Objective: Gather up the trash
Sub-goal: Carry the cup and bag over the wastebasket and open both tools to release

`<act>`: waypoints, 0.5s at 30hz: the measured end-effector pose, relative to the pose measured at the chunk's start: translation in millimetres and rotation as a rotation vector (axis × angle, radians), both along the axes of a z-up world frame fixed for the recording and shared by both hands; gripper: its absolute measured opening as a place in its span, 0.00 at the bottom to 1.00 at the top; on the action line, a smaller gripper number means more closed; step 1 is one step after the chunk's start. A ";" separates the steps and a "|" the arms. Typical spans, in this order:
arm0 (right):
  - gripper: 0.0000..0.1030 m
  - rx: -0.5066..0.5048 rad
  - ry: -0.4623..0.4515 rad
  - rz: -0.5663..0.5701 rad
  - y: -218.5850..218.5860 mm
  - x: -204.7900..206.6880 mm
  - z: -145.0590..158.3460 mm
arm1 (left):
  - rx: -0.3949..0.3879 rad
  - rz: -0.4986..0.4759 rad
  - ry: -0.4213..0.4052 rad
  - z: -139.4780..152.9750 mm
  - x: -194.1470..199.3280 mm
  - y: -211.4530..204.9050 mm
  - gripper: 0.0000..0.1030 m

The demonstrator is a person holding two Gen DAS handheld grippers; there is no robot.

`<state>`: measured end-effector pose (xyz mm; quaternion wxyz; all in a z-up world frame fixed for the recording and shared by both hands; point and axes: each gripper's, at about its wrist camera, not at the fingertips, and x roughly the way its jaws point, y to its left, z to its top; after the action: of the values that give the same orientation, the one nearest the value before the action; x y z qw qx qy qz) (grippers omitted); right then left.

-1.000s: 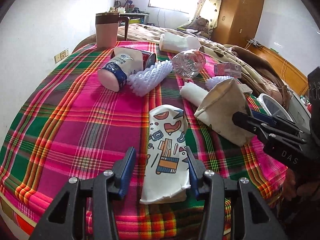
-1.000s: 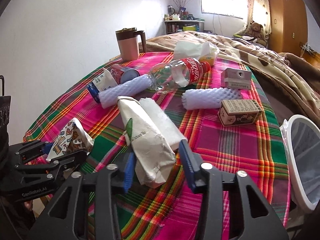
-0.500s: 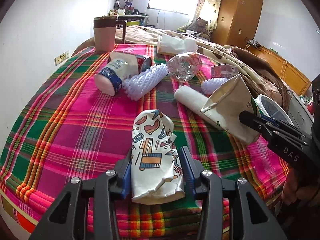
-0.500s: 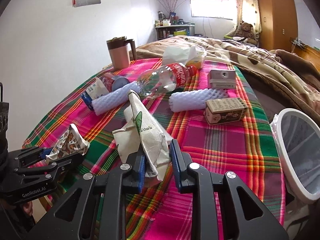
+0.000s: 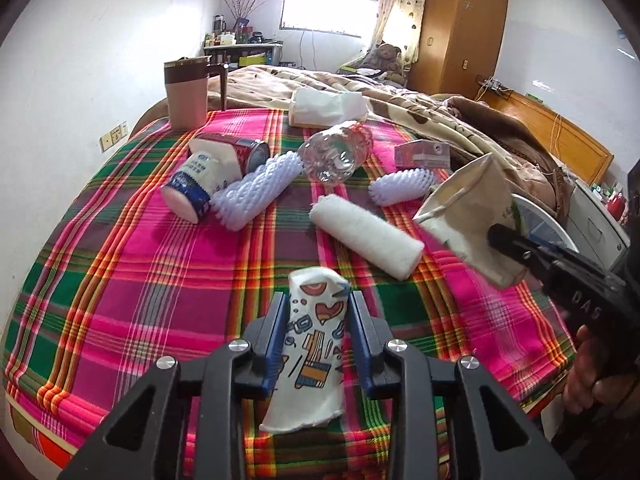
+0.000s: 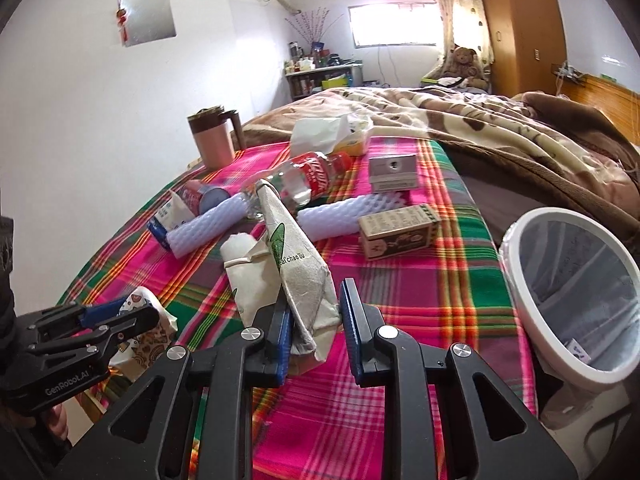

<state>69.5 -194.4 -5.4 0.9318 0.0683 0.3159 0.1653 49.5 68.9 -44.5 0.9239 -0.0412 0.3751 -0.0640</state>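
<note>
My left gripper (image 5: 318,304) holds a flattened paper cup with a colourful print (image 5: 316,344). Its jaws are closing on the cup, the blue pads press its sides, and the cup hangs just above the plaid cloth (image 5: 120,280). My right gripper (image 6: 314,300) is shut on the lower end of a beige paper bag (image 6: 298,248), which tilts up off the cloth. The left wrist view shows that bag (image 5: 472,216) raised at the right. The right wrist view shows the left gripper (image 6: 120,320) low on the left with the cup (image 6: 154,316).
A white-rimmed bin (image 6: 558,215) with a liner stands off the right edge of the cloth. On the cloth lie a white foam roll (image 5: 368,236), a clear bottle (image 5: 336,156), foam sleeves, a carton, a can and small boxes. A pink mug (image 5: 186,96) stands at the back.
Both grippers went from open to shut, the left on the printed cup and the right on the paper bag. Both things have come up off the cloth, baring the white foam roll.
</note>
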 end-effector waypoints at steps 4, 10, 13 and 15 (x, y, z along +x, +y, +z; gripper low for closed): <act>0.23 0.017 -0.003 -0.009 -3.7 -0.7 0.0 | -0.001 0.022 0.005 -0.8 -2.7 3.4 0.29; 0.23 0.034 -0.017 -0.027 -8.8 -4.3 3.3 | -0.008 0.022 -0.019 4.3 -3.7 -1.4 0.29; 0.23 0.042 -0.030 -0.038 -16.1 -6.9 7.2 | -0.003 0.003 -0.044 12.7 -5.1 -9.1 0.29; 0.23 0.046 -0.039 -0.054 -21.4 -8.6 9.5 | -0.008 -0.016 -0.062 19.4 -4.6 -15.3 0.29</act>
<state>60.9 -215.9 4.1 0.9401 0.0951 0.2916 0.1488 45.0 53.5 -25.1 0.9343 -0.0399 0.3465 -0.0742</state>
